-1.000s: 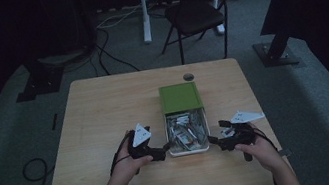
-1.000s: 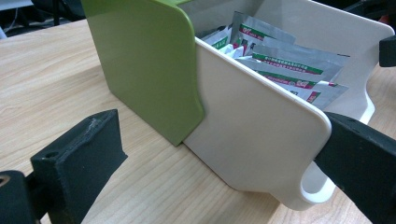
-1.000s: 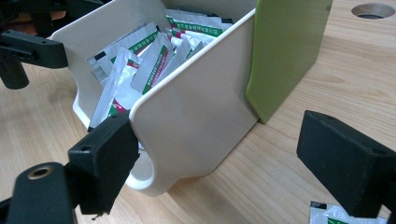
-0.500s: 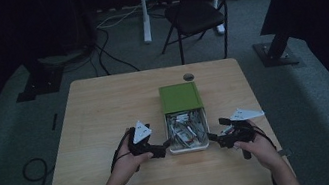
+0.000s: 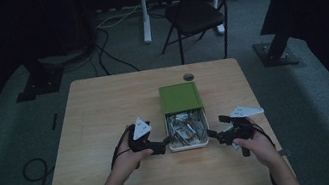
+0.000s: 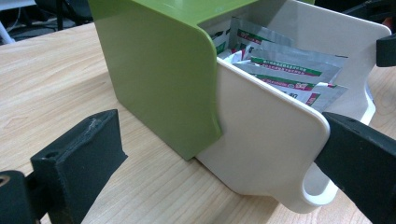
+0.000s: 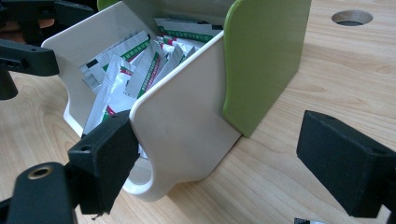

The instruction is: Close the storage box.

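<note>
The white drawer (image 5: 187, 130), packed with foil sachets (image 5: 183, 126), sits slid out of its green sleeve (image 5: 180, 97) near the front edge of the tabletop (image 5: 104, 107). Compared with 1 second ago, both grippers have closed in on its 2 front corners, so a pull or push looks imminent. The left gripper (image 5: 165, 144) and right gripper (image 5: 211, 135) both have jaws wide apart, clamping nothing, 1 jaw of each touching the drawer wall.

Probably lab: black curtains (image 5: 1, 38), floor cables (image 5: 111, 56).
</note>
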